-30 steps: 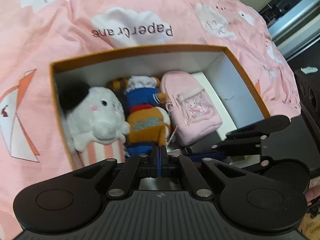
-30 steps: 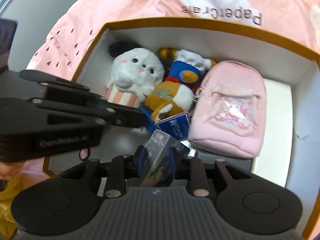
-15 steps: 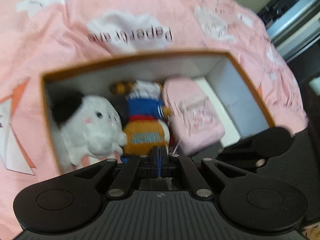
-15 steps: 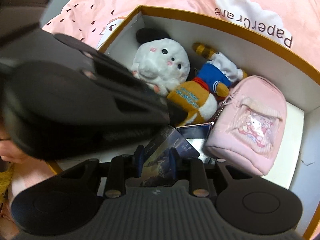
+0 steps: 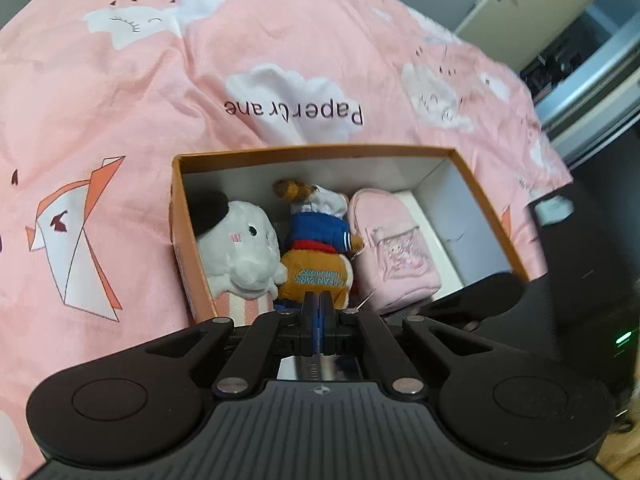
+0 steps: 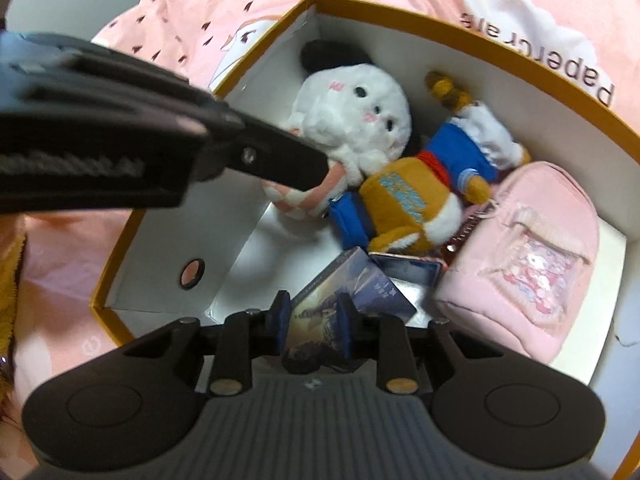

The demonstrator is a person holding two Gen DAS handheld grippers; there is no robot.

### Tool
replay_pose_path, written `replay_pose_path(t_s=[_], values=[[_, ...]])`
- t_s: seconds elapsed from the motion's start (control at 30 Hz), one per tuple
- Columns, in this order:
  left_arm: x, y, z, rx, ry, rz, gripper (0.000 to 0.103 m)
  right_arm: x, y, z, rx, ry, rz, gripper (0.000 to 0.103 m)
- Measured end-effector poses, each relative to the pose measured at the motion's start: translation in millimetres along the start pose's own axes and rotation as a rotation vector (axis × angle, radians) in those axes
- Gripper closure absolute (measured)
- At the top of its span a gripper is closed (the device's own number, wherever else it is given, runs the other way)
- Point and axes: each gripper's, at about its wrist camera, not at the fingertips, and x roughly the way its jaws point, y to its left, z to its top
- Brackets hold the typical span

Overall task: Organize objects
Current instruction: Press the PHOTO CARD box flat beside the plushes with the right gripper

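Observation:
An orange-rimmed white box [image 5: 312, 151] [image 6: 460, 26] lies on the pink bed cover. Side by side in it are a white plush [image 5: 240, 252] [image 6: 356, 116], an orange and blue plush [image 5: 316, 256] [image 6: 416, 196] and a pink mini backpack [image 5: 390, 248] [image 6: 532, 264]. My right gripper [image 6: 314, 312] is shut on a small dark printed box [image 6: 324, 308], held low over the box's near end beside a blue card [image 6: 404, 270]. My left gripper [image 5: 319, 312] is shut and holds nothing, above the box's near edge. In the right wrist view it crosses the upper left as a dark bar [image 6: 160, 148].
The pink bed cover [image 5: 160, 80] with clouds and "PaperCrane" print surrounds the box. The box floor is bare along its left side [image 6: 224, 240] and far right [image 5: 460, 224]. A dark unit with a green light [image 5: 620, 338] stands at the right; a doorway lies beyond.
My left gripper pulled back and up, so the box looks smaller and farther. My right gripper rolled and shifted, still shut on the small printed box, which now hangs lower inside the box.

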Motion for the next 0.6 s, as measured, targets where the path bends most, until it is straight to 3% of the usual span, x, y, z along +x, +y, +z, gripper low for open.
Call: replay_pose_path(t_s=[0.23, 0.43, 0.53, 0.6], values=[[-11, 12, -11, -0.088, -0.075, 0.022, 0.103, 7, 3, 2, -0.001, 0.024, 0.0, 0.083], [-23, 18, -16, -0.151, -0.154, 0.005, 0.103, 7, 2, 5, 0.06, -0.006, 0.112, 0.083], [-25, 18, -18, -0.15, -0.164, 0.018, 0.103, 21, 1, 6, 0.064, 0.02, 0.126, 0.088], [-26, 18, -19, -0.149, -0.166, 0.02, 0.103, 24, 1, 5, 0.06, 0.043, 0.107, 0.098]])
